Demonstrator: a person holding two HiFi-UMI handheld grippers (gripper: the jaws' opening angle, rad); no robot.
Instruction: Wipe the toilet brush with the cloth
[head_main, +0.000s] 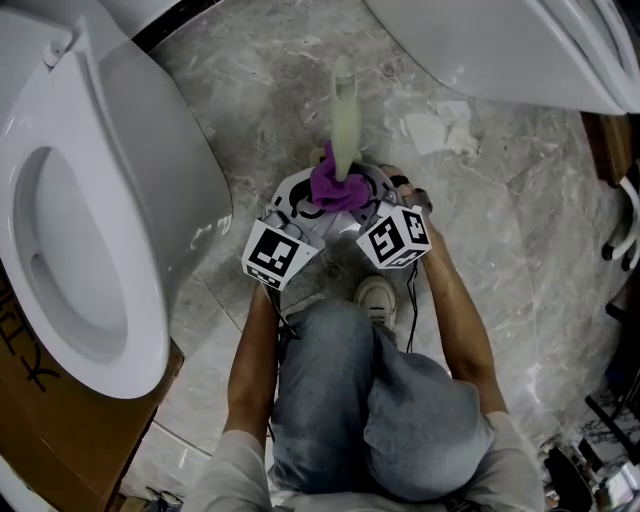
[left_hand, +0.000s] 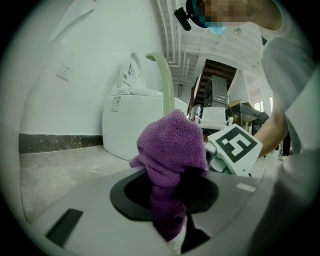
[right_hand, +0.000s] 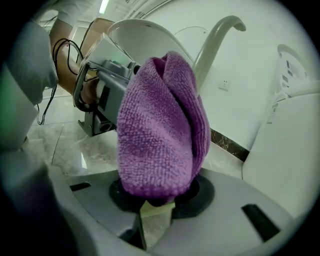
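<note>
The toilet brush's pale green handle (head_main: 346, 115) sticks out past a purple cloth (head_main: 335, 186) bunched round it, above the person's knees. My left gripper (head_main: 318, 206) is shut on the cloth (left_hand: 172, 145), and the handle (left_hand: 168, 85) rises behind it. In the right gripper view, the cloth (right_hand: 160, 135) covers the handle, whose curved end (right_hand: 216, 39) shows above. A pale green stretch (right_hand: 157, 212) sits between the jaws of my right gripper (right_hand: 156, 221), which is shut on it. The two grippers nearly meet. The brush head is hidden.
A white toilet (head_main: 90, 200) with its seat down stands at the left, with cardboard (head_main: 50, 440) under its near side. Another white fixture (head_main: 520, 50) fills the top right. The person's knee and shoe (head_main: 377, 295) lie just below the grippers on the marble floor (head_main: 260, 90).
</note>
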